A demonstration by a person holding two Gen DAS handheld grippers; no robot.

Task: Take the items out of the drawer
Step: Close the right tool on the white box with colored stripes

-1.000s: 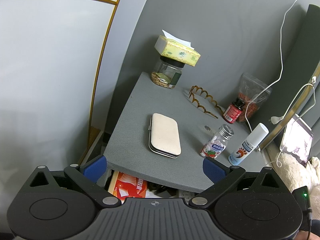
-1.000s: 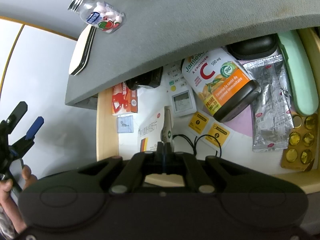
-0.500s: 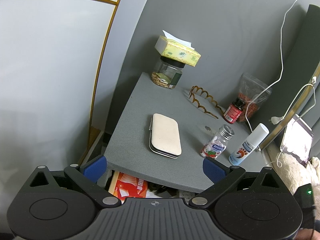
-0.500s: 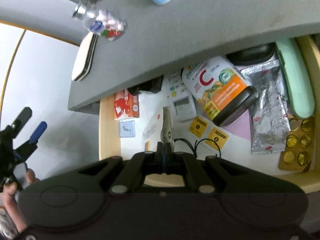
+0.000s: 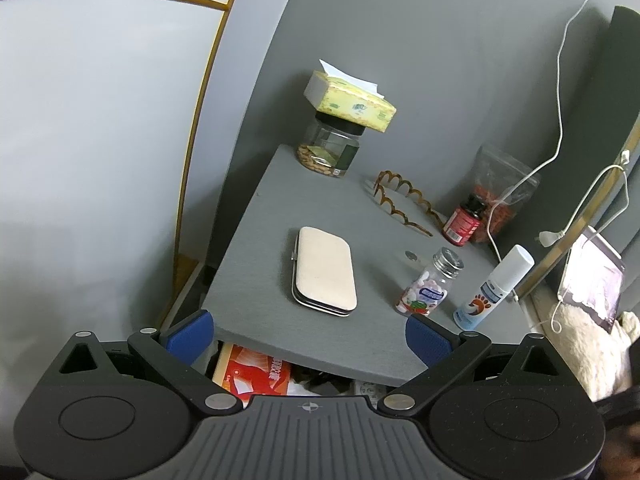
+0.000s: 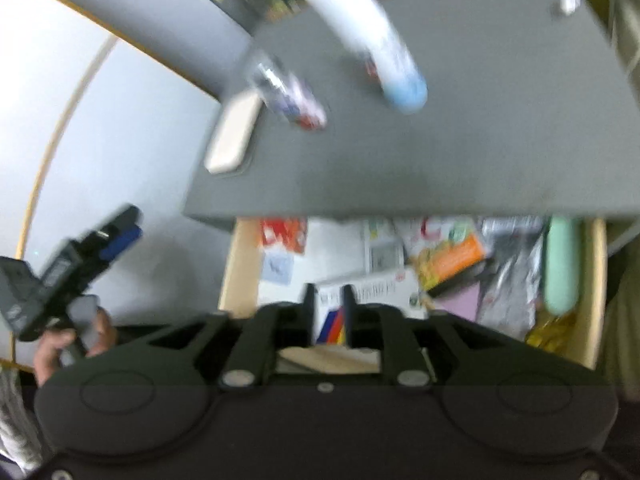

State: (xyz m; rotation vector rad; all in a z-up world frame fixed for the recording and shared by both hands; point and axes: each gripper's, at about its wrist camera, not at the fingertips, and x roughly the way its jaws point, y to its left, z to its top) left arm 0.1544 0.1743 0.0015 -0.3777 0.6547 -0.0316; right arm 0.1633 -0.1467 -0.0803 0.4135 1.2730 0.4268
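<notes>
Grey tabletop ahead; below our right gripper, jaws slightly parted and empty, lies the open drawer. Left gripper spread wide. Next, probably descend onto the leaflet.

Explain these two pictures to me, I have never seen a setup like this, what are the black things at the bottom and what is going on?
The black shapes are hand-held grippers, one in each of a person's hands, each carrying a wide-angle camera that looks along its two fingers.

The left gripper, seen from its own camera, is open with blue pads and holds nothing. It looks at a grey tabletop bearing a beige case, a pill bottle, a spray bottle and a jar with a tissue pack on top.

The right gripper camera is blurred. It looks into the open drawer under that tabletop, crowded with packets. Its fingers stand slightly apart; nothing seems to be between them.
</notes>
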